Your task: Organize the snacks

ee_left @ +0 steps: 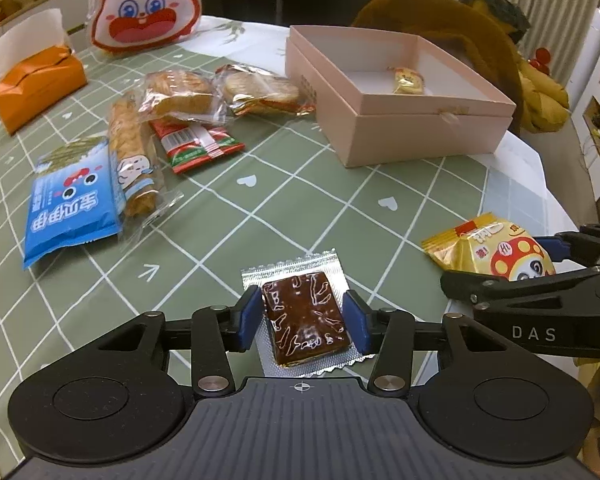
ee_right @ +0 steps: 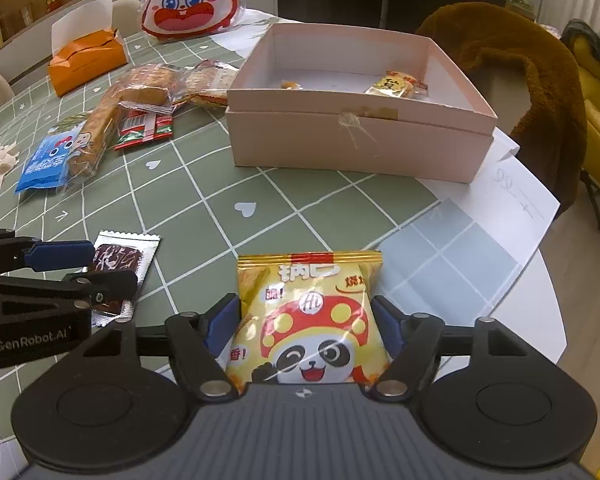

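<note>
The left gripper (ee_left: 305, 320) has its blue fingers (ee_left: 247, 317) pinching the brown snack (ee_left: 305, 316) near the counter's front edge. The right gripper (ee_right: 306, 330) pinches the yellow panda bag (ee_right: 308, 320) near the counter's right edge. The pink box (ee_right: 356, 136), toward the far edge, holds one small snack. The puffy bag may slip, because shiny wrap is slick.
</note>
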### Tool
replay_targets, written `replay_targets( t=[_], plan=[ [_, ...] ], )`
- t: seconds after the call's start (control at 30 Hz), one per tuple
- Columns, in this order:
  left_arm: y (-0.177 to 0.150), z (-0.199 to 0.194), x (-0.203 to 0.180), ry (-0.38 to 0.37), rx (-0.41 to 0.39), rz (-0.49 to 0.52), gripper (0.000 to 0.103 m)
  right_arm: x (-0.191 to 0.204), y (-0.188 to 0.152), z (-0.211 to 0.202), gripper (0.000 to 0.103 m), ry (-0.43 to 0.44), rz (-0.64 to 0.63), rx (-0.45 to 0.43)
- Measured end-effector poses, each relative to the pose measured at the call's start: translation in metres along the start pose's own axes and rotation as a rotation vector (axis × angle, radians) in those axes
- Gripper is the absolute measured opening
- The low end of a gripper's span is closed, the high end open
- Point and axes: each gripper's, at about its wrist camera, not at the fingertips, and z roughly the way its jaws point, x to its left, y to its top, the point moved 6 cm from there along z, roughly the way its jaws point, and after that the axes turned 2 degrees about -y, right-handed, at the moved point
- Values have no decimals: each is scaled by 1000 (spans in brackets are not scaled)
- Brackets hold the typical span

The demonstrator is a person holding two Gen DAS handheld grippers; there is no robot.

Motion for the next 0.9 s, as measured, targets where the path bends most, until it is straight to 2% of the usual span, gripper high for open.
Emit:
replay_targets(
  t=[0.33, 0.5, 0.67, 0.9],
  plan=[
    [-10, -8, -4, 4, 7, 6, 48, -6, -3, -12, 77, -13, -48, 13],
    [-18, -13, -4, 4, -23, -3, 45, -16, -2, -18, 76, 85, 27, 21],
    [-20, -15, -5, 7, -21, -2, 44, -19, -4, -8, 76, 75, 57, 66],
    [-21, -23, -13, -7, -24, -4, 43, -18, -6, -19, 64, 59, 19, 59]
  ],
)
